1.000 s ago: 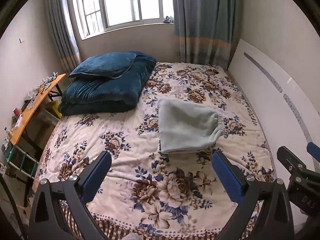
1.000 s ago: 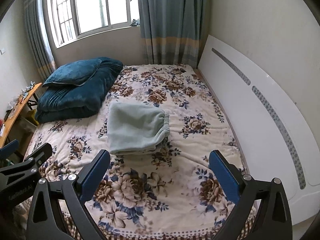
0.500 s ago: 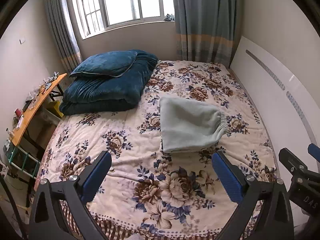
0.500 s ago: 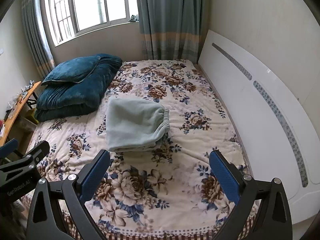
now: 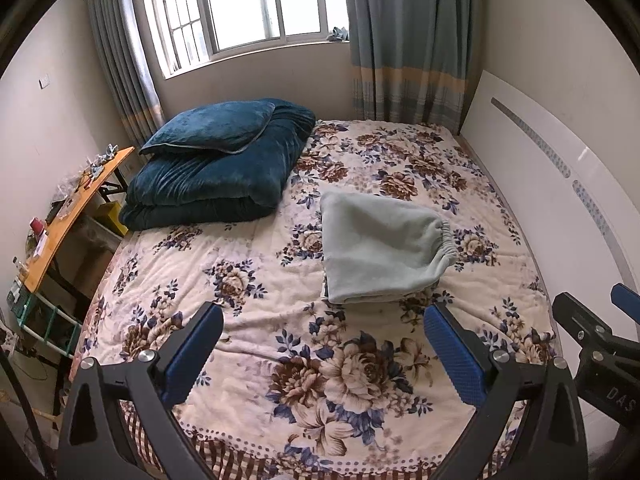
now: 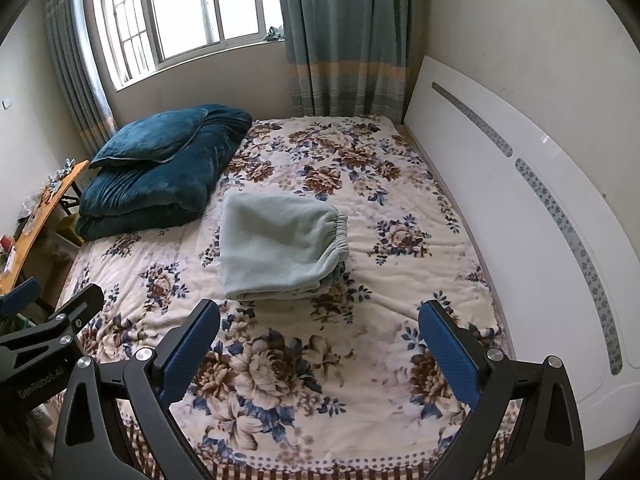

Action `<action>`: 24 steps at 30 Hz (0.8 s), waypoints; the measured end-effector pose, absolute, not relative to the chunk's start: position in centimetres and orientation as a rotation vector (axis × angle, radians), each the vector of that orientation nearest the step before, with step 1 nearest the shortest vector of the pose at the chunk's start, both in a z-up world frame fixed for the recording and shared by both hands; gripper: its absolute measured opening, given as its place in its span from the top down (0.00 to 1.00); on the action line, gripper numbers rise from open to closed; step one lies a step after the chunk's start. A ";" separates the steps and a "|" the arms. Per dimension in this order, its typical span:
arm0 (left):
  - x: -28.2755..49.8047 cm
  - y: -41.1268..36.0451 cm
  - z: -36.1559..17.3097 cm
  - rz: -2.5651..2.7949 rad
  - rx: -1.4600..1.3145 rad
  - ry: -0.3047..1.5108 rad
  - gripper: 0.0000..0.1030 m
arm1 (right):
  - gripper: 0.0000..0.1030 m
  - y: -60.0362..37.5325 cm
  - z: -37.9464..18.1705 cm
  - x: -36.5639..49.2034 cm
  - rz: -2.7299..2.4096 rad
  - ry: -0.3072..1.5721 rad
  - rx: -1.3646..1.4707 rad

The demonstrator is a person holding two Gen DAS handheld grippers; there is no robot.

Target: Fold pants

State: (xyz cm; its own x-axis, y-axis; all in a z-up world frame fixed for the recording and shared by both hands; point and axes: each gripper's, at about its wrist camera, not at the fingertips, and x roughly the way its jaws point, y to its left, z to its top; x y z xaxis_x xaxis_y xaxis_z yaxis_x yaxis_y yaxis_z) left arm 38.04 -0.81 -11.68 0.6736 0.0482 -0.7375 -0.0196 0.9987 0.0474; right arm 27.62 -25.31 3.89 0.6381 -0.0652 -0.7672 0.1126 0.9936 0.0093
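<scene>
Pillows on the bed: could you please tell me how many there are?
1: the blue pillow lies on the folded blue quilt at the bed's far left corner; others may be hidden.

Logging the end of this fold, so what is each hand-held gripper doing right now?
Left hand-held gripper: open, holding nothing.
Right hand-held gripper: open, holding nothing.
</scene>
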 end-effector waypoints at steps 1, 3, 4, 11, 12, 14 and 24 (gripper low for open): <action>38.0 -0.8 -11.7 0.037 0.035 0.831 0.00 | 0.01 -25.2 3.8 27.7 -0.099 0.874 0.057; 38.1 -0.8 -11.7 0.036 0.038 0.830 0.00 | 0.01 -24.9 3.6 27.7 -0.096 0.876 0.054; 38.1 -0.8 -11.7 0.037 0.039 0.829 0.00 | 0.01 -25.0 3.6 27.7 -0.095 0.877 0.056; 38.1 -0.7 -11.8 0.036 0.041 0.825 0.00 | 0.01 -24.8 3.5 27.9 -0.090 0.880 0.058; 38.1 -0.7 -11.8 0.036 0.039 0.826 0.00 | 0.01 -24.8 3.5 28.0 -0.091 0.879 0.055; 38.0 -0.7 -11.7 0.036 0.038 0.826 0.00 | 0.01 -24.8 3.4 28.1 -0.091 0.878 0.054; 37.9 -0.6 -11.7 0.041 0.040 0.819 0.00 | 0.01 -24.7 3.4 28.0 -0.089 0.878 0.054</action>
State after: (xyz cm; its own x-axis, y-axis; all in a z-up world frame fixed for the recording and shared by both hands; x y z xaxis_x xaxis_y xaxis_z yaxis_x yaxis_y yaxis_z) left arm 37.91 -0.65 -11.68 0.6822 0.0520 -0.7293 -0.0214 0.9985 0.0512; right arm 28.03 -24.73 3.39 0.6352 -0.0556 -0.7703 0.1001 0.9949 0.0107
